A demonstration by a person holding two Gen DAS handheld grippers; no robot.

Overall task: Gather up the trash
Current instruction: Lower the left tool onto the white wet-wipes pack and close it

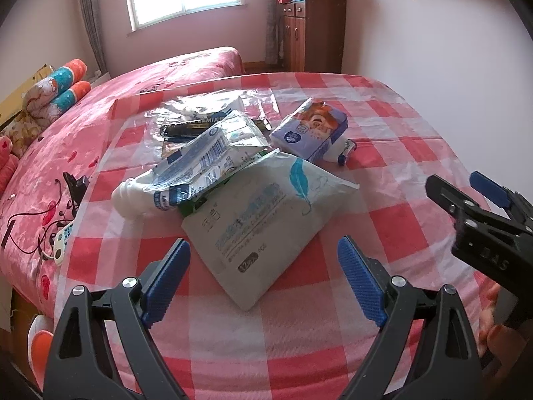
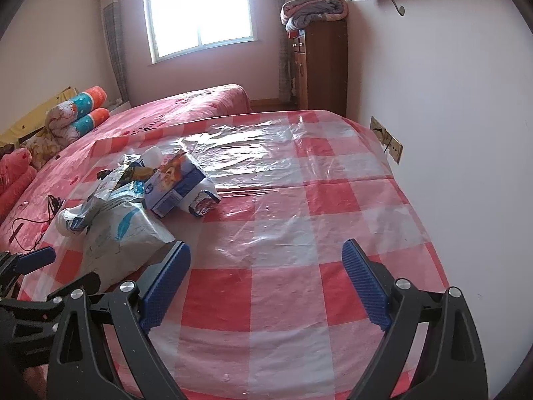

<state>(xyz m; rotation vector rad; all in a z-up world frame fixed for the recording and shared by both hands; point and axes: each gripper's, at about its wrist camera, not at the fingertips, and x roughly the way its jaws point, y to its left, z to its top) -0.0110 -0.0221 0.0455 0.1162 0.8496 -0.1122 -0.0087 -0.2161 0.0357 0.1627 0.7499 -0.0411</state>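
A heap of trash lies on the red-and-white checked table (image 1: 299,333). Nearest is a big white wrapper with a blue feather (image 1: 263,216). Behind it lie a white bottle (image 1: 133,200), a blue-and-white wrapper (image 1: 213,156), a black wrapper (image 1: 186,128) and a purple tissue pack (image 1: 309,130). My left gripper (image 1: 263,280) is open, its blue pads on either side of the feather wrapper's near corner without touching it. My right gripper (image 2: 266,283) is open over bare cloth, to the right of the heap. There the feather wrapper (image 2: 123,230) and tissue pack (image 2: 173,180) show at left.
Clear plastic film covers the table cloth (image 2: 266,153). A bed with a pink cover (image 1: 66,153) adjoins the table on the left, with a black clip (image 1: 75,183) and cable on it. A white wall (image 2: 449,100) runs along the right edge, with a wooden cabinet (image 1: 313,30) at the back.
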